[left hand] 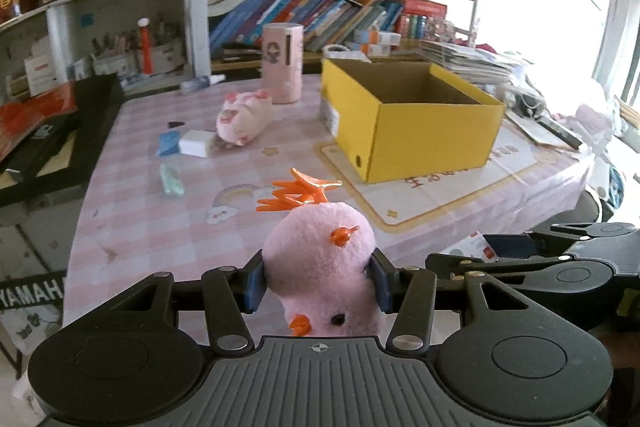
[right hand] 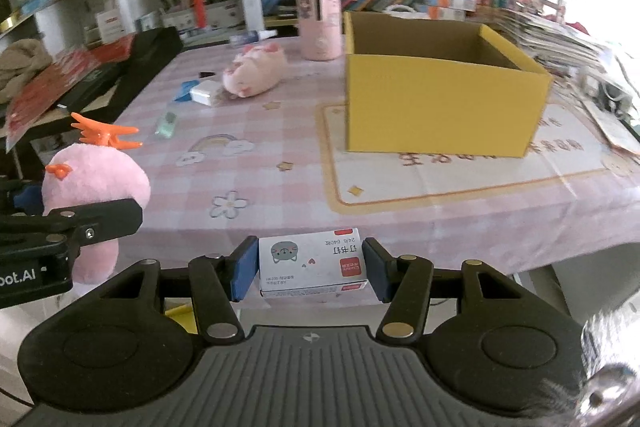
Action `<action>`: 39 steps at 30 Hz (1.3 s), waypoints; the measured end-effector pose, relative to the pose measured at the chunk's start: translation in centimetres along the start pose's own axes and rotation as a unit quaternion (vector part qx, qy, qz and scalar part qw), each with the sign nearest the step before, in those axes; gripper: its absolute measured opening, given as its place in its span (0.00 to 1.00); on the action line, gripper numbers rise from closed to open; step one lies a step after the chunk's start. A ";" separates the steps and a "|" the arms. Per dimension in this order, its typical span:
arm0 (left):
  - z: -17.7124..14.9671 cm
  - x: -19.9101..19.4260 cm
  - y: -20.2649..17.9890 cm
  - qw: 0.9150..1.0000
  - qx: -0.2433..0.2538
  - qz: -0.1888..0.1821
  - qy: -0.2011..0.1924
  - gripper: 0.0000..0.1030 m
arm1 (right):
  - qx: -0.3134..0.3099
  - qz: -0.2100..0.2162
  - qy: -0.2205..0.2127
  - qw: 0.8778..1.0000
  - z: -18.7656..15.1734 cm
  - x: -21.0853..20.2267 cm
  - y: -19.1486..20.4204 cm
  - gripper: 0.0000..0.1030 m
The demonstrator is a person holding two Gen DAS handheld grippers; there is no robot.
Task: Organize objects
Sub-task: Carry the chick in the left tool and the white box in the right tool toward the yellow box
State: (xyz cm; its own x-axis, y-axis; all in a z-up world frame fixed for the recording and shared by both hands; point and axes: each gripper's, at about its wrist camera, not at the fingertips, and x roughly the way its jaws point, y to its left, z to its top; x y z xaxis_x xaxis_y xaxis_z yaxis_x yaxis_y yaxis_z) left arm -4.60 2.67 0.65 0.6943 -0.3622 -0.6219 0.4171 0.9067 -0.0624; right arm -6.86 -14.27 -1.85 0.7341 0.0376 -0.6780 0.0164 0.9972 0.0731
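Carrying both loads to the yellow box (right hand: 440, 107) looks like the step in hand, and each claw is already full. Nearest, the left claw (left hand: 318, 285) is closed around the middle of a pink plush chick (left hand: 320, 259), its blue pads pressing into the soft sides, orange feet pointing forward and head toward the camera. The right claw (right hand: 310, 269) clamps a small white staple box (right hand: 312, 265) by its short ends, held level near the table's (right hand: 280, 187) front edge. Both loads hang in the air, short of the box.

To do it well, I would lift each high enough to clear the near wall of the box before moving over the opening, then release low inside. The plush may spring when freed; the staple box could tip if the grip loosens unevenly. Taking one side at a time keeps the claws apart. Farther back lie a pig plush (right hand: 254, 73), a white block (right hand: 206, 93) and a pink canister (right hand: 320, 19), apparently still to sort.
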 end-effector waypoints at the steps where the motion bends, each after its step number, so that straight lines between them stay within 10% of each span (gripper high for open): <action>1: 0.1 0.2 -0.2 1.000 0.002 -0.003 0.001 0.49 | 0.004 -0.004 0.002 1.000 -0.1 0.0 -0.3 0.52; 39: 6.0 8.8 -7.4 0.995 0.072 -0.073 0.001 0.49 | 0.082 -0.075 0.023 0.993 2.5 3.2 -11.2 0.52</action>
State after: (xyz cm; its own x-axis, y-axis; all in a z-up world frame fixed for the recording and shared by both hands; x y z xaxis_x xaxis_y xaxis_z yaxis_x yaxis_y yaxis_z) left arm 1.92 -8.53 0.37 0.6185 -0.4874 -0.6163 0.5930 0.8042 -0.0408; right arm -2.97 -25.53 -2.98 0.6833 -0.1044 -0.7227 0.2374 0.9677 0.0847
